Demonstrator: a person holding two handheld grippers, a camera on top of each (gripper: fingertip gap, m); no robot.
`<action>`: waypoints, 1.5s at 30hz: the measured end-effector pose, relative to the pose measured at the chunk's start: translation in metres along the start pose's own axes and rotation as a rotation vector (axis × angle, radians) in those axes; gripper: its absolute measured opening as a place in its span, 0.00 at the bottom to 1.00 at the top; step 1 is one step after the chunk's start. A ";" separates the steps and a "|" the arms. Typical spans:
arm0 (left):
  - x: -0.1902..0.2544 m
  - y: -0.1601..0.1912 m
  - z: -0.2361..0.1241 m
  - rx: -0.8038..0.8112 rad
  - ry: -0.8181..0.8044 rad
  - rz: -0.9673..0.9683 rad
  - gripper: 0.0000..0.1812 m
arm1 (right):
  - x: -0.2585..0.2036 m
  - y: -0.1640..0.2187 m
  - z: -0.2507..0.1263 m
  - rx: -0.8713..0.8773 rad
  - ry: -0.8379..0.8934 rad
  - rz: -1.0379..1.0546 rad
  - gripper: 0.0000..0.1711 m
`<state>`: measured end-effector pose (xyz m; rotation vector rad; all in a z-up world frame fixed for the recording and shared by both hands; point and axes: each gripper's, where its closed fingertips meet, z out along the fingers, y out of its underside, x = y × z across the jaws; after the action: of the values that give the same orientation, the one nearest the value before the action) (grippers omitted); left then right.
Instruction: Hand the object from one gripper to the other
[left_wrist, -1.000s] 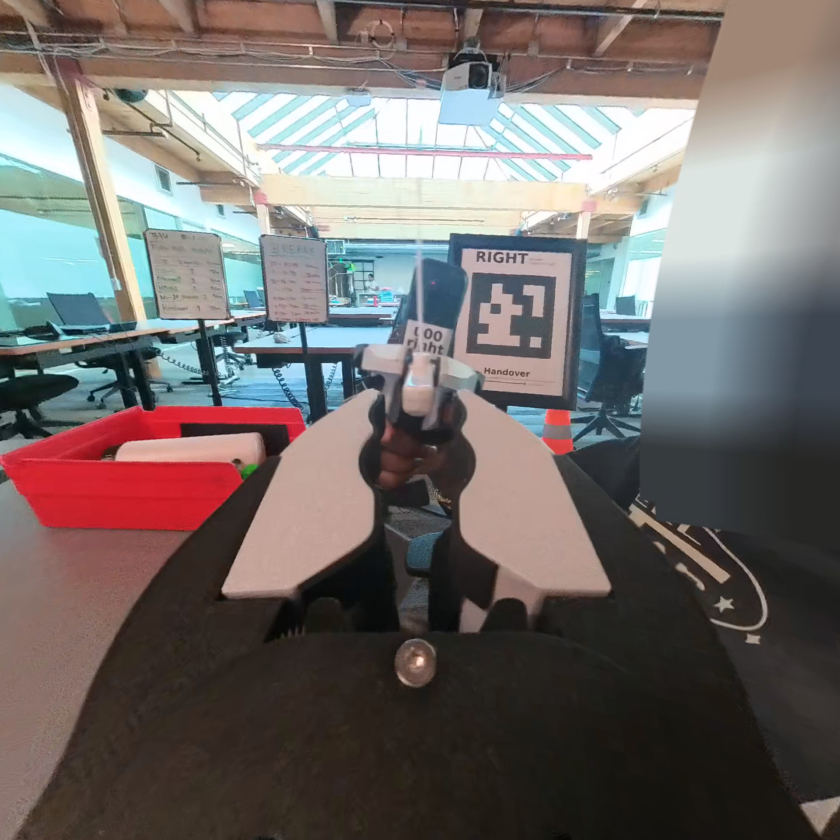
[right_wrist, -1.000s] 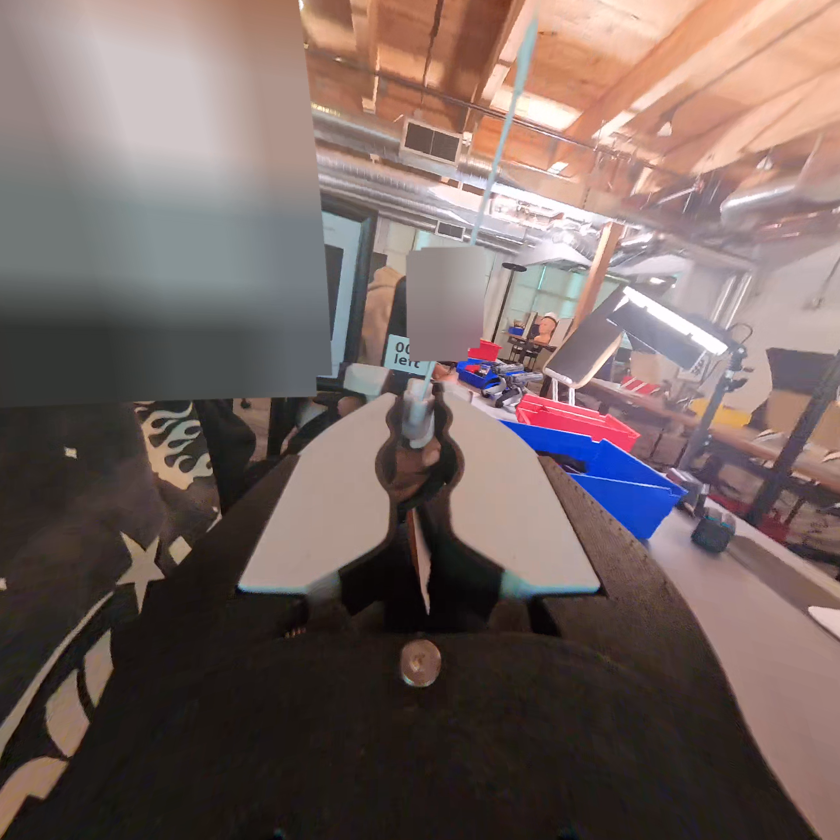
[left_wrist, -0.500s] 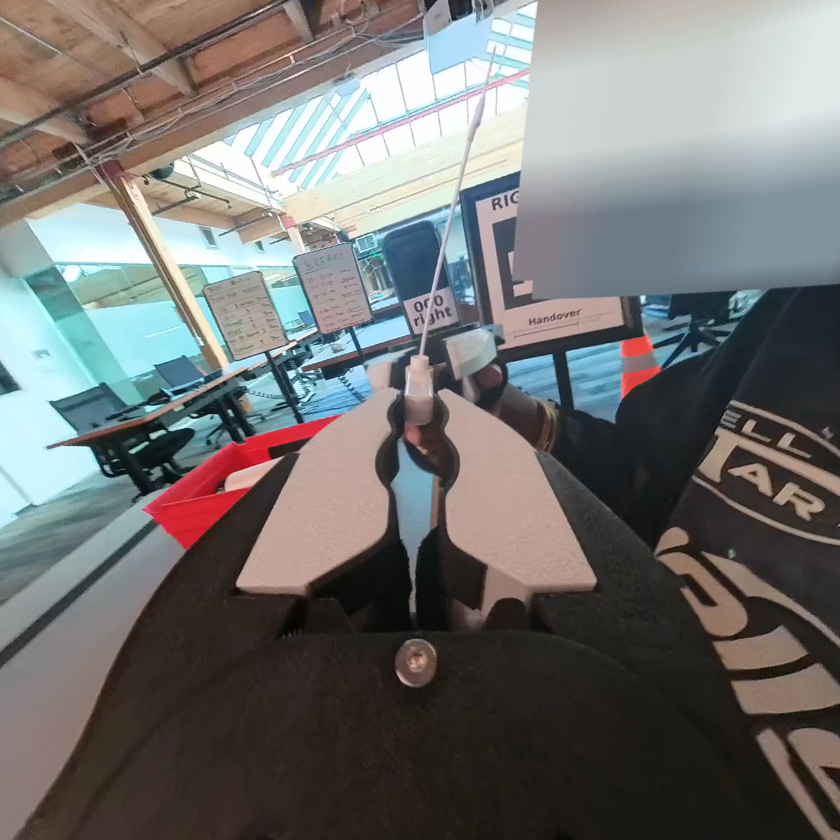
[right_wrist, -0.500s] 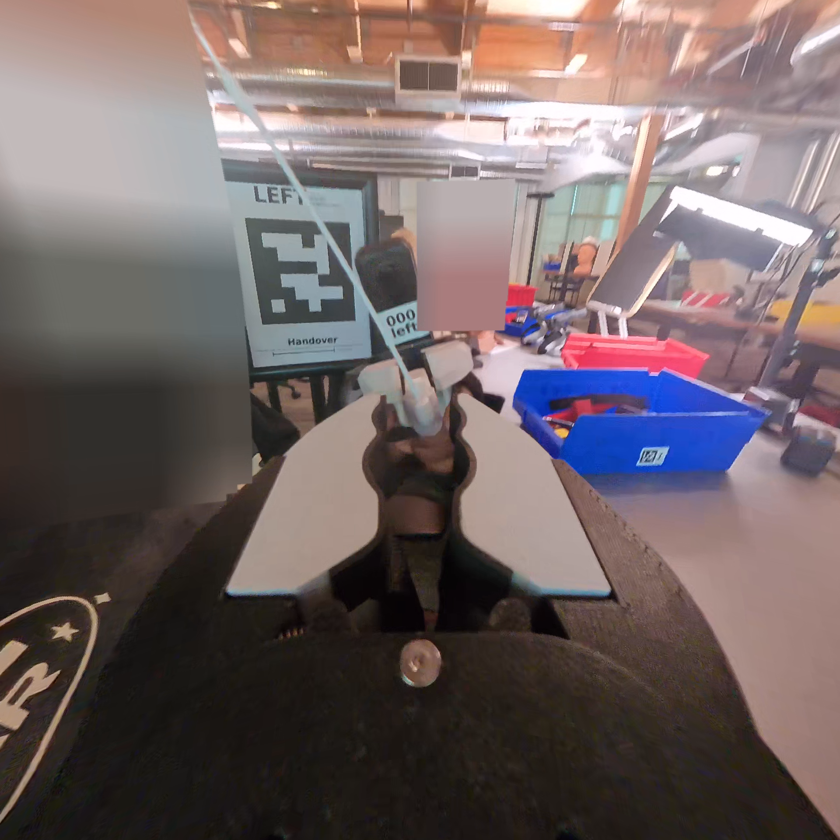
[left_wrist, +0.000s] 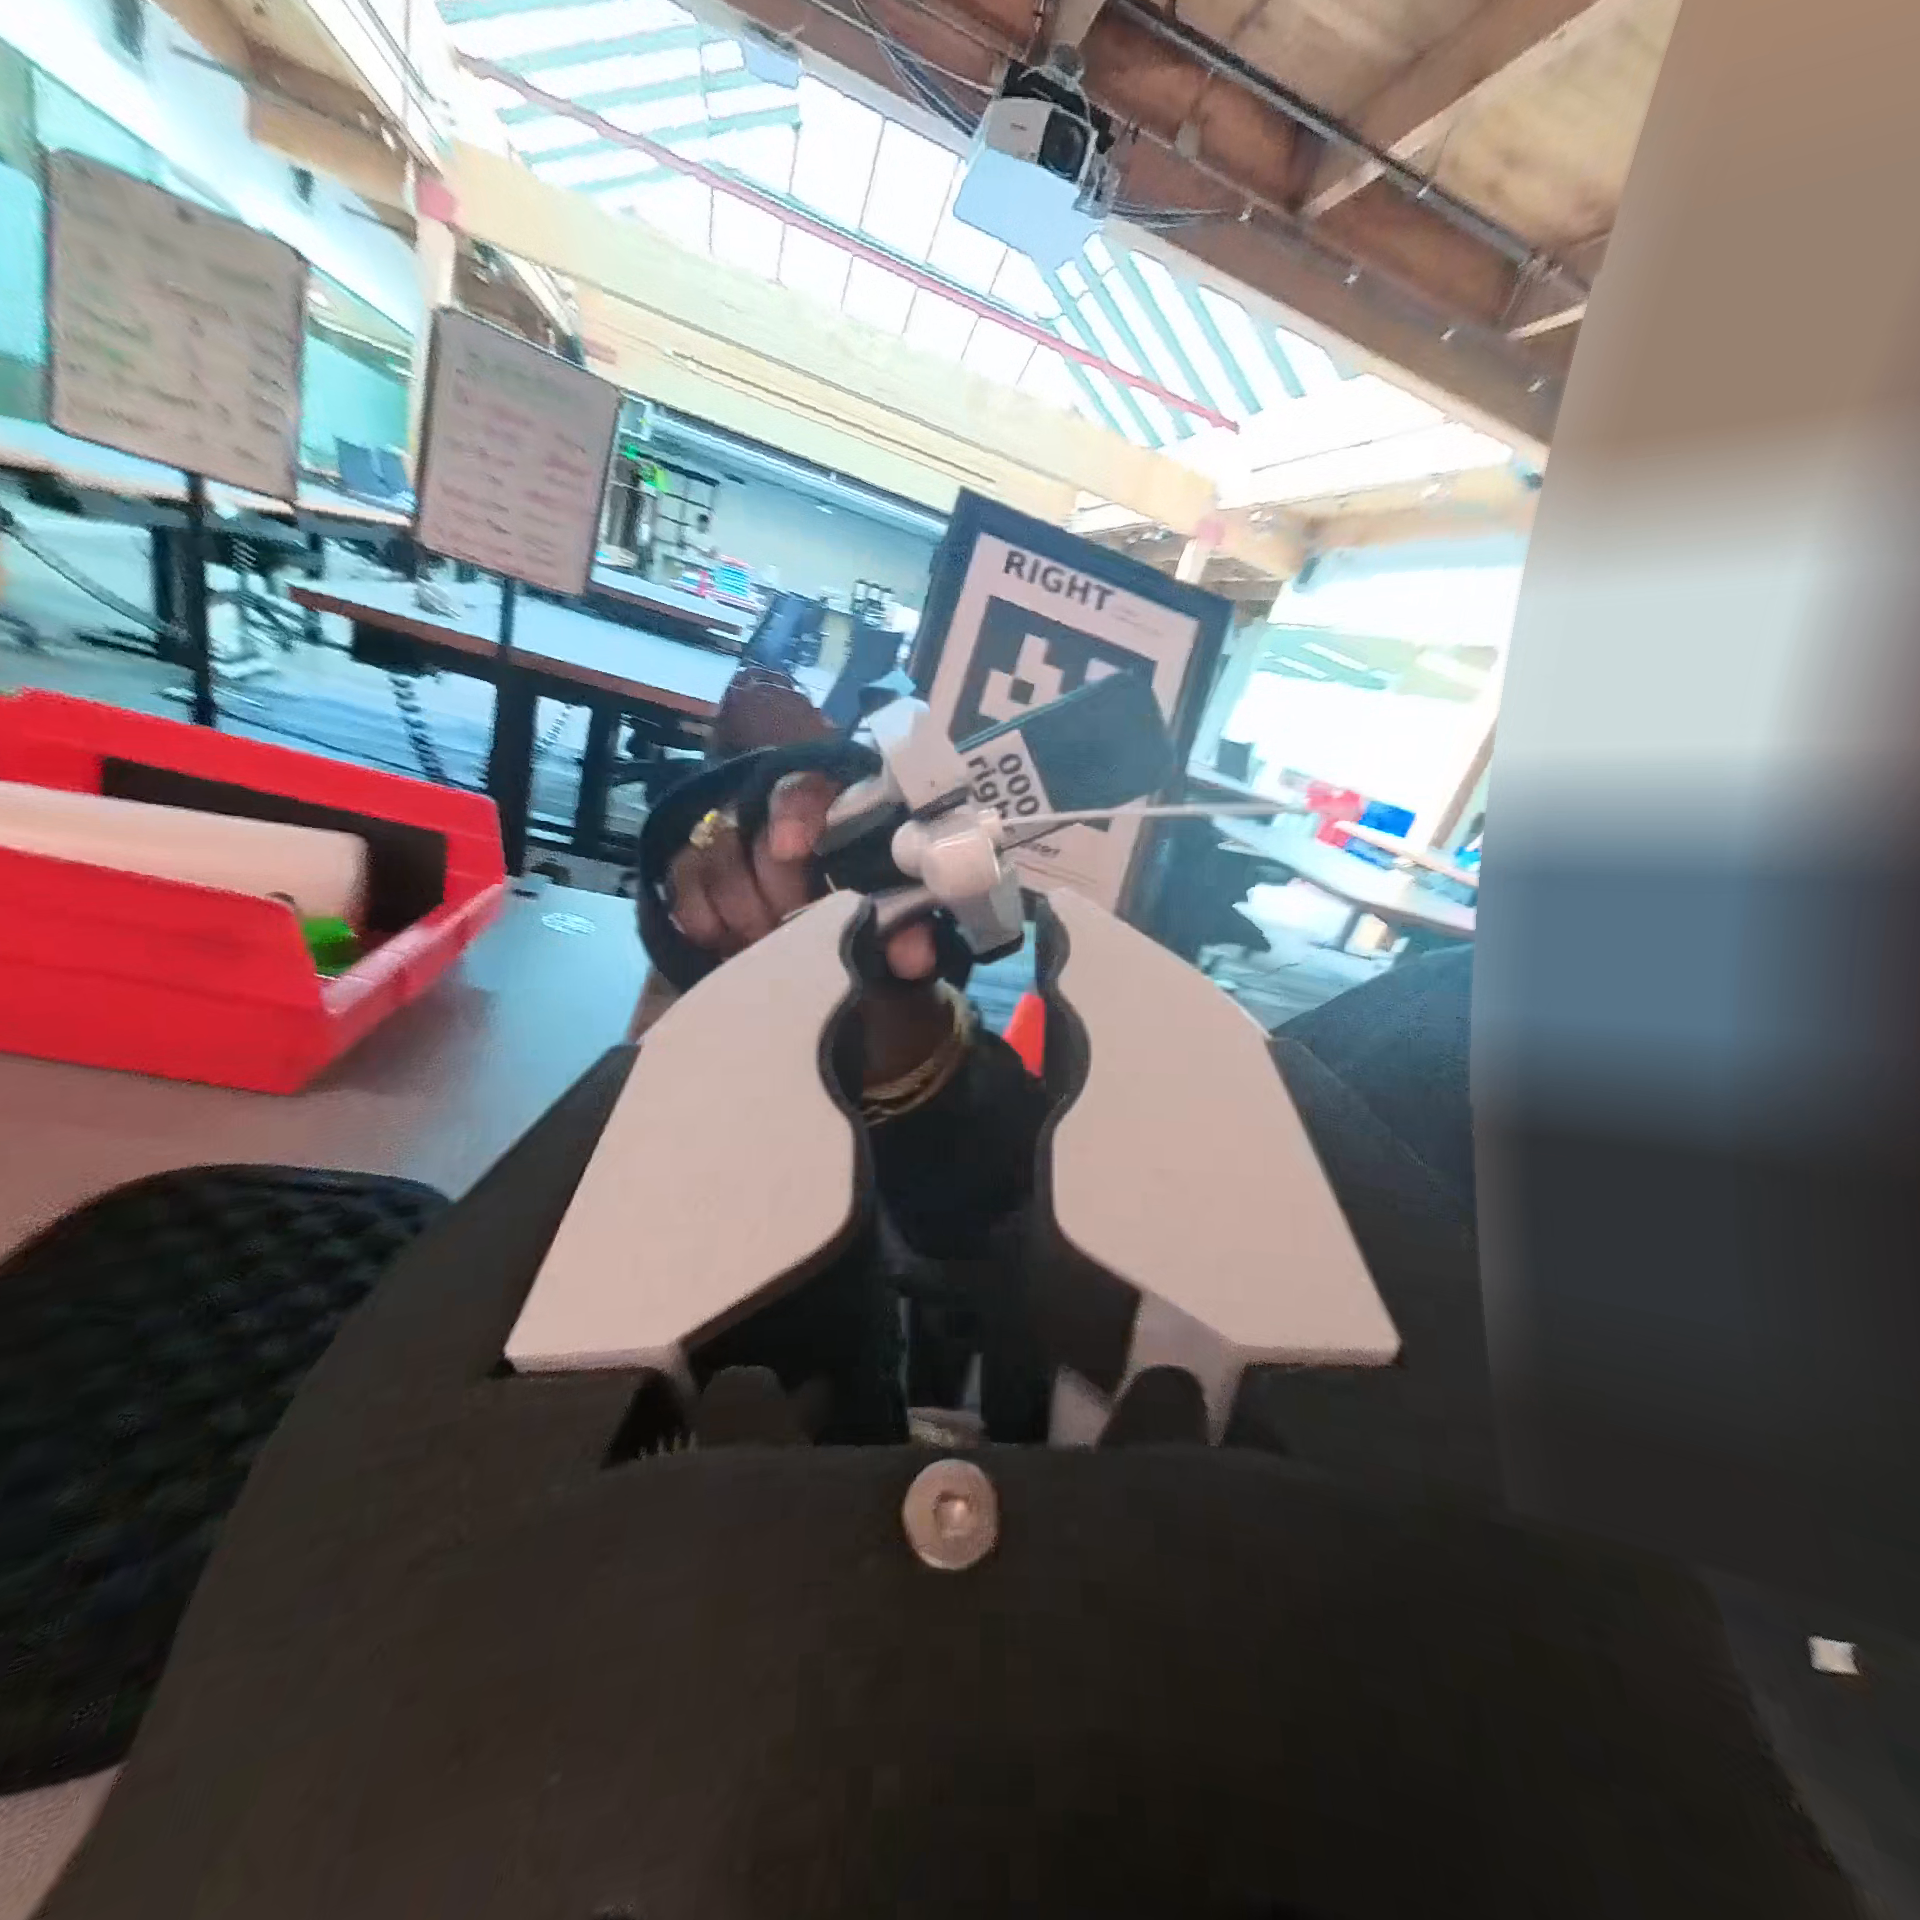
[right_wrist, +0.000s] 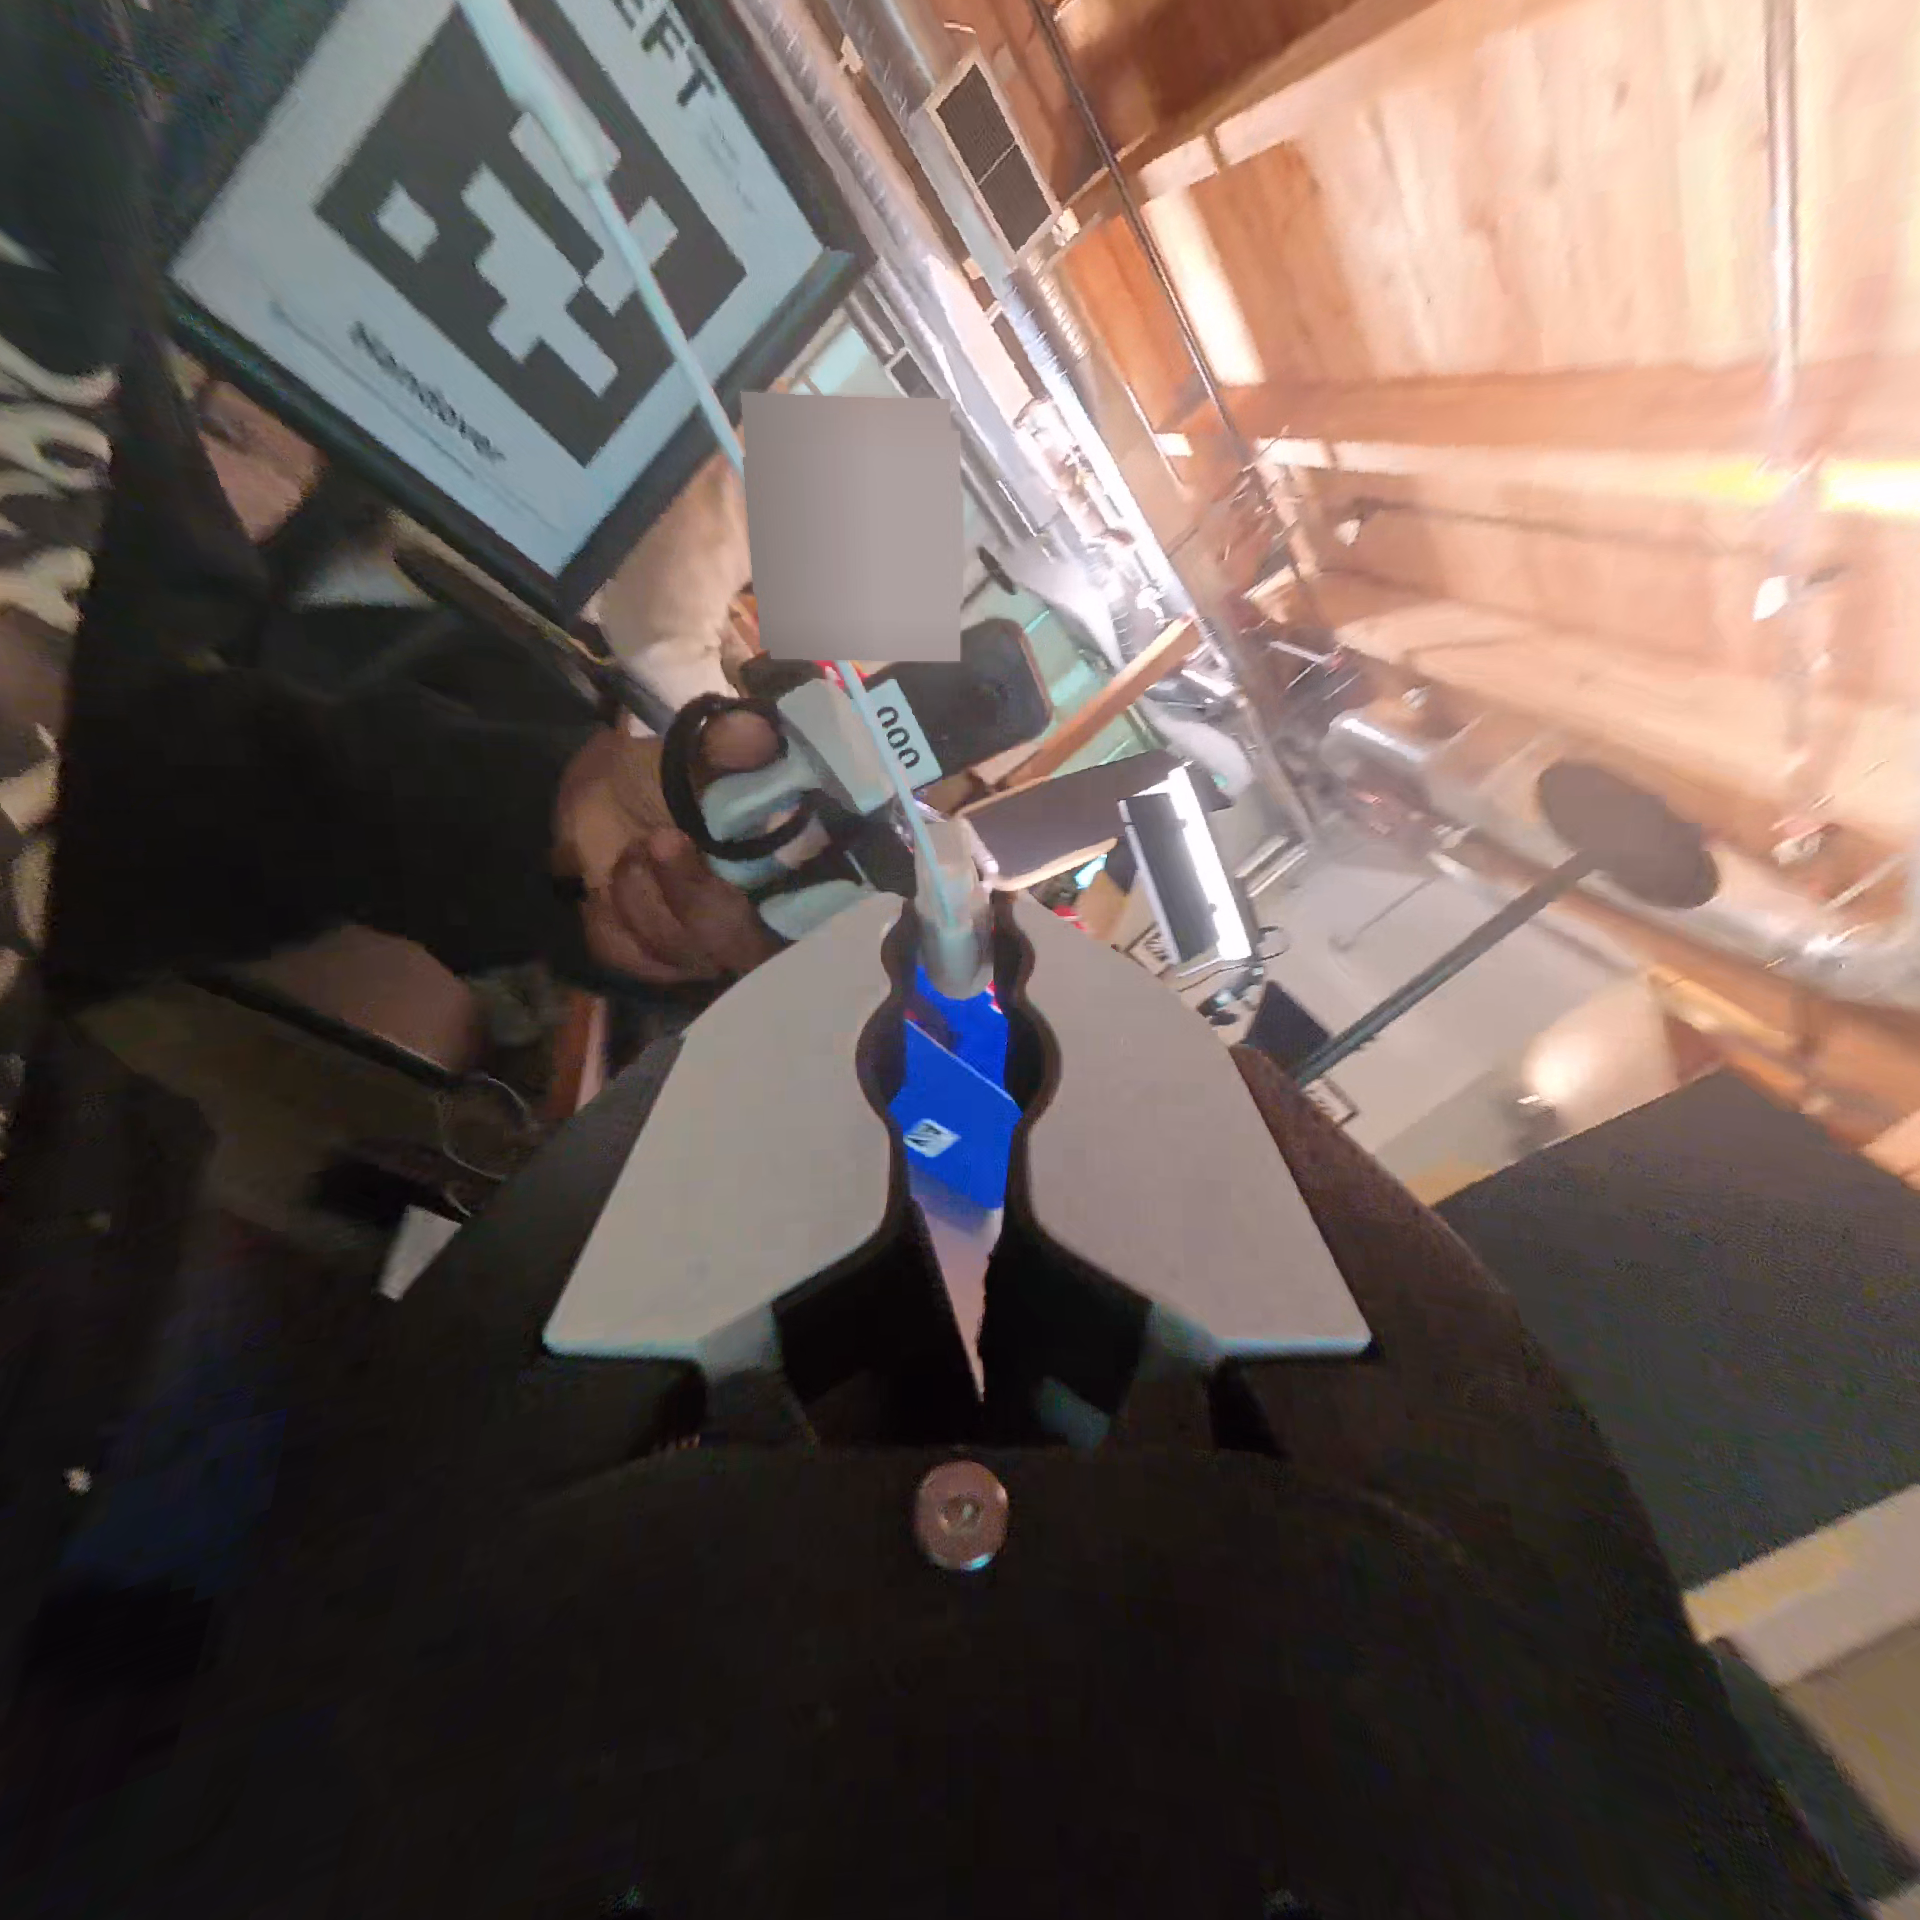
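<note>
**Right wrist view: cable clamped, left fingers parted beside it**

We are gripping the plug (right_wrist: 948, 940) of a white cable (right_wrist: 665, 312) at the very tips of the right gripper (right_wrist: 951, 920), whose fingers are closing tight on it. From the plug the cable is running up and away, toward the upper left of this view, across a marker board (right_wrist: 468, 239).

In the left wrist view we are holding the left gripper (left_wrist: 953, 906) with its 2 fingers parted and nothing between them. The plug is sitting just above and beyond those tips, with the right gripper's fingertips nearly touching the gap. There the cable's long axis is lying almost level, trailing off to the right.

So the right gripper alone is carrying the cable. We are judging the handover to be finished or nearly so; we cannot tell which way it is going.

A hand (left_wrist: 748, 873) on the right gripper is crowding the left fingers' far side. A red bin (left_wrist: 208, 977) is resting on the table (left_wrist: 499, 1039), well apart on the left, and a blue bin (right_wrist: 951, 1132) is showing through the right fingers' gap. Nothing else is standing in the way.
</note>
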<state>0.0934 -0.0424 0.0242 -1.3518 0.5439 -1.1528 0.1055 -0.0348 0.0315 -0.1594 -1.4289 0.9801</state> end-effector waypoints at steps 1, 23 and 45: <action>0.000 0.000 0.001 0.007 0.010 -0.028 0.16 | -0.001 0.001 -0.001 -0.007 -0.001 -0.043 0.08; 0.000 -0.005 -0.008 -0.015 -0.142 0.576 0.07 | 0.003 0.002 -0.010 0.069 -0.263 0.952 0.27; -0.002 -0.006 -0.002 0.012 -0.107 0.229 0.14 | -0.001 0.009 0.006 -0.219 0.057 -0.188 0.15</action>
<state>0.0891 -0.0408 0.0288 -1.2964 0.5963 -0.8917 0.0960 -0.0325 0.0267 -0.2085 -1.4679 0.6600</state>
